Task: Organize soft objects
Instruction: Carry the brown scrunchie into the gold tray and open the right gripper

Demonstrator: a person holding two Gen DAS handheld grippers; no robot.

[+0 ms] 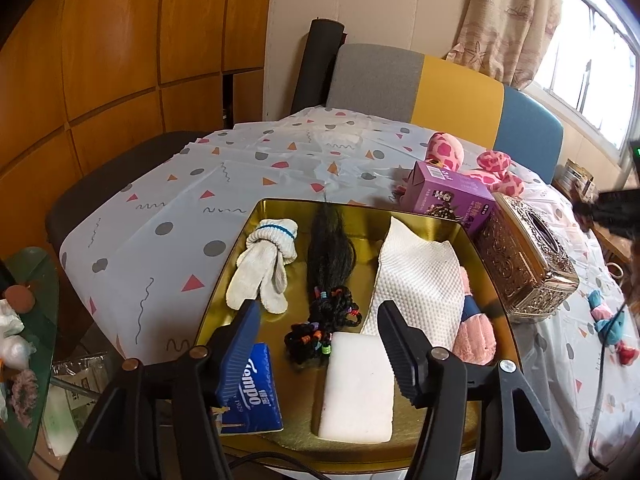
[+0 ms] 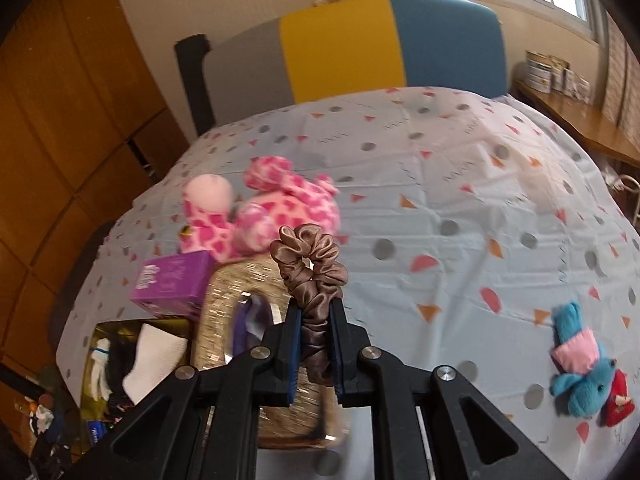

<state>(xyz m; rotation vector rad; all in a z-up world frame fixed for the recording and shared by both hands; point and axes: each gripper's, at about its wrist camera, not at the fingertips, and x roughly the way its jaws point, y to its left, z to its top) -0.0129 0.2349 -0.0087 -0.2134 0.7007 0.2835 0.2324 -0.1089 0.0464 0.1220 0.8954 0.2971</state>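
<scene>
Scrunchie (image 2: 310,276), brown satin, is pinched in my right gripper (image 2: 316,344), lifted above the patterned tablecloth (image 2: 440,184), I judge for carrying to the gold tray (image 1: 224,296) on the left. My left gripper (image 1: 316,340) hovers with jaws apart, empty, over that tray's glove (image 1: 262,266), hairpiece (image 1: 330,276) and sponge (image 1: 358,388). Striped chair (image 2: 360,48) and window beyond.

The blue tissue pack (image 1: 256,392) reads "Tempo"; print on the purple box (image 1: 448,194) is illegible.

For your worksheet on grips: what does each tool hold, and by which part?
Right tool: brown satin scrunchie, pinched at its lower loop. Left tool: open, holding nothing.
</scene>
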